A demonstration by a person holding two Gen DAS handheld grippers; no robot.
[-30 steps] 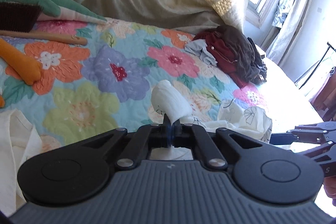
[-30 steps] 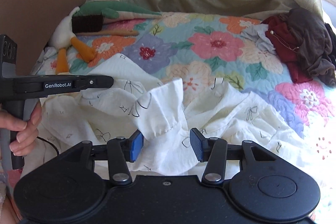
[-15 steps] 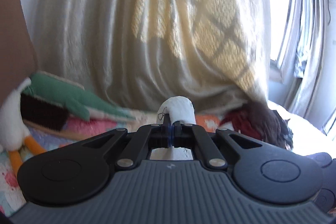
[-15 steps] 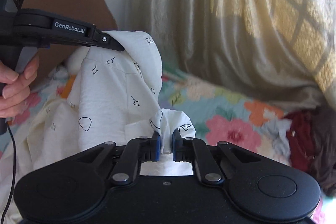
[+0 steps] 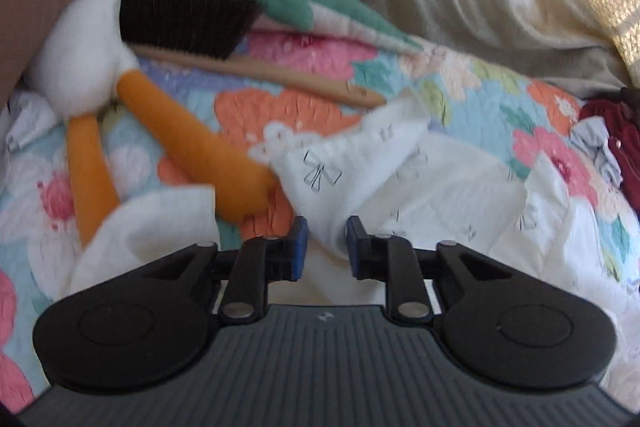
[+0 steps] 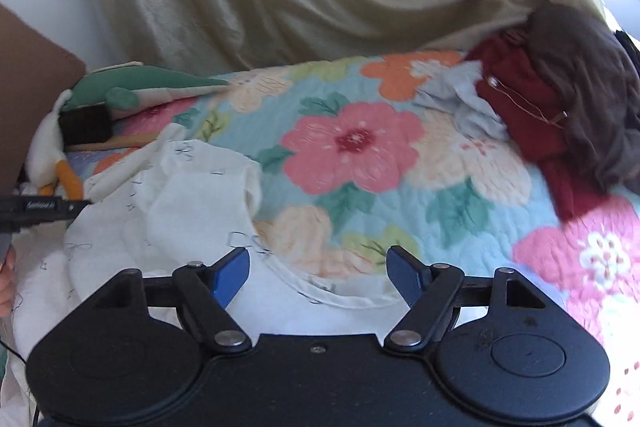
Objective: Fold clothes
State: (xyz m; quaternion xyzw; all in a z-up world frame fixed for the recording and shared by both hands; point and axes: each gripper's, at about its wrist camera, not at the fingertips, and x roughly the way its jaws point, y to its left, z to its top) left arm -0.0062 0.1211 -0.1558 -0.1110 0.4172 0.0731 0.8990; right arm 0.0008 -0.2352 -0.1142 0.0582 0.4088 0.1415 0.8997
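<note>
- The white garment [image 5: 420, 183], printed with small bows, lies crumpled on the floral quilt [image 6: 360, 147]; every place below is given relative to this garment.
- The left gripper [image 5: 323, 245] sits at the garment's near edge. Its jaws have just been opening, and a fold of the white cloth passes up between the blue pads [image 5: 299, 247]. A gap shows on the left side, so the pads no longer look to be pressing on it; the cloth reads as let go.
- The right gripper [image 6: 318, 273] hangs over the garment's curved near hem, its jaws having just opened wide. Cloth lies below and between them, with nothing pinched.
- Beyond the garment's far-left corner lie a plush toy with orange legs [image 5: 192, 143] and a wooden-handled brush [image 5: 188, 19]; one orange leg touches the cloth.
- Well off to the garment's right, a heap of dark red and brown clothes [image 6: 560, 99] waits, unfolded.
- As I judge it, the task is at an early stage: the garment appears just laid down, bunched and creased, with no neat fold visible.
- What remains: smoothing it flat, folding it, then handling the heap.
</note>
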